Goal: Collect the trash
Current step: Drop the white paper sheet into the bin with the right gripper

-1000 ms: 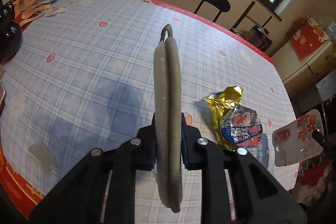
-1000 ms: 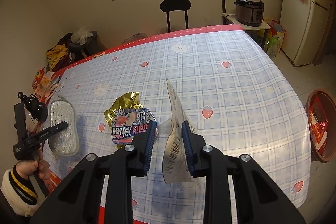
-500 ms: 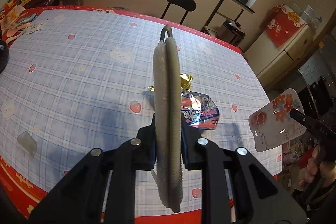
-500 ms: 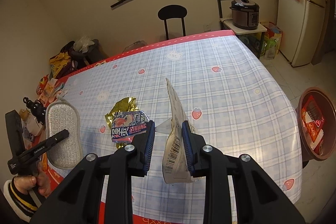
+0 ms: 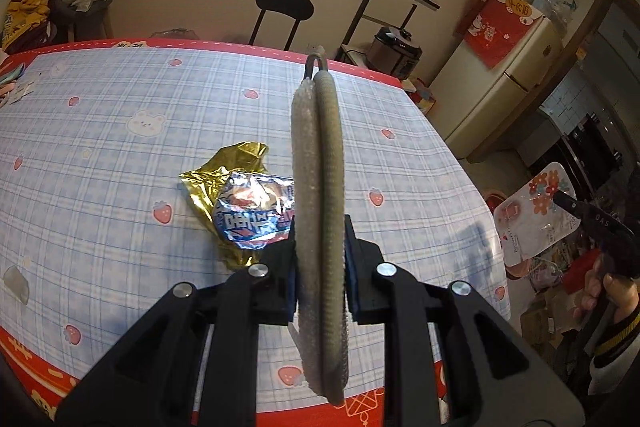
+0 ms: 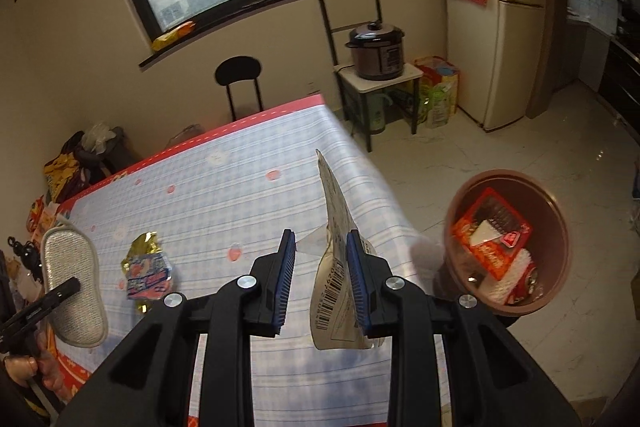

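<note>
My left gripper point(image 5: 320, 267) is shut on a grey scrubbing pad point(image 5: 318, 187), held edge-on above the table's near edge; the pad also shows in the right wrist view point(image 6: 74, 283). A crumpled gold and blue snack wrapper point(image 5: 244, 203) lies on the checked tablecloth point(image 5: 120, 155) just left of the pad, and shows in the right wrist view point(image 6: 148, 273). My right gripper point(image 6: 320, 267) has its jaws apart; a flat plastic packet point(image 6: 338, 255) with a barcode clings to the right finger. It hangs over the table's right edge, beside a brown bin point(image 6: 508, 239) holding red wrappers.
A black chair point(image 6: 238, 83) stands behind the table. A rice cooker point(image 6: 376, 51) sits on a small stand, with a fridge point(image 6: 508, 27) to its right. Bags are piled at the far left point(image 5: 28, 19). Tiled floor surrounds the bin.
Both grippers swung to the right. The right gripper's jaws have opened and the packet now hangs against the right finger, nearer the bin. The left gripper still holds the pad.
</note>
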`<state>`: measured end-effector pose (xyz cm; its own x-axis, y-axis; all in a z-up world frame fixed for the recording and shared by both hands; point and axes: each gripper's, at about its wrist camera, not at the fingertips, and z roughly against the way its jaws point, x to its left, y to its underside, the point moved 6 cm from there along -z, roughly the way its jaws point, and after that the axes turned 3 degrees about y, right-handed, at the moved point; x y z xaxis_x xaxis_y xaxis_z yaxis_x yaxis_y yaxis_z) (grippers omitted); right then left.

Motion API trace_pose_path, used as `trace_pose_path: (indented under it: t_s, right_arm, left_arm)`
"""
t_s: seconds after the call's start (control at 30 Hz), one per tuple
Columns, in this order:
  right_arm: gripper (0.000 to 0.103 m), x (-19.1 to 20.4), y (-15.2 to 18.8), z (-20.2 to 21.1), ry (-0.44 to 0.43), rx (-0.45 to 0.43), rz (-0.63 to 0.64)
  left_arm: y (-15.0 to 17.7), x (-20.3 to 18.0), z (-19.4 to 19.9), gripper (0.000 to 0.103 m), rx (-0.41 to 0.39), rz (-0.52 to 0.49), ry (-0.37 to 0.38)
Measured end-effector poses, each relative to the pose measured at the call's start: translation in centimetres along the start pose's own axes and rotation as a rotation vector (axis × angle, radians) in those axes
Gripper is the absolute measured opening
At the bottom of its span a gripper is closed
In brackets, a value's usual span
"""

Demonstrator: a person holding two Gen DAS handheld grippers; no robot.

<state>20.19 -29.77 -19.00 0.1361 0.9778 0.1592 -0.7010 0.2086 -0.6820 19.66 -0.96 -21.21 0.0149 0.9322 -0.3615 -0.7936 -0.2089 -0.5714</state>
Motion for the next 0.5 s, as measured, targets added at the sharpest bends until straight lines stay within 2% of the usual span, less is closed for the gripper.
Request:
trace_pose_path:
  t_s: [0.23, 0.4, 0.47, 0.5]
  right_arm:
    - [0.027, -11.0, -2.9, -0.7, 0.176, -0.033, -0.039]
    - [0.028, -16.1, -4.6, -2.3, 0.277, -0.041, -0.027]
    - [0.037, -17.8, -5.2, -3.1, 0.295, -0.017, -0.048]
    - [0.053, -18.0, -5.5, -3.1, 0.293, -0.021, -0.058]
  left_arm:
    - [-0.3, -3.0, -0.8, 0.022, -0.003, -0.016, -0.003]
    - [-0.5, -4.1, -1.3, 0.022, -0.005, -0.023, -0.010]
    - [-0.5, -4.8, -1.5, 0.022, -0.005, -0.028, -0.008]
    - [-0.6, -5.1, -1.6, 0.022, -0.005, -0.032, -0.006]
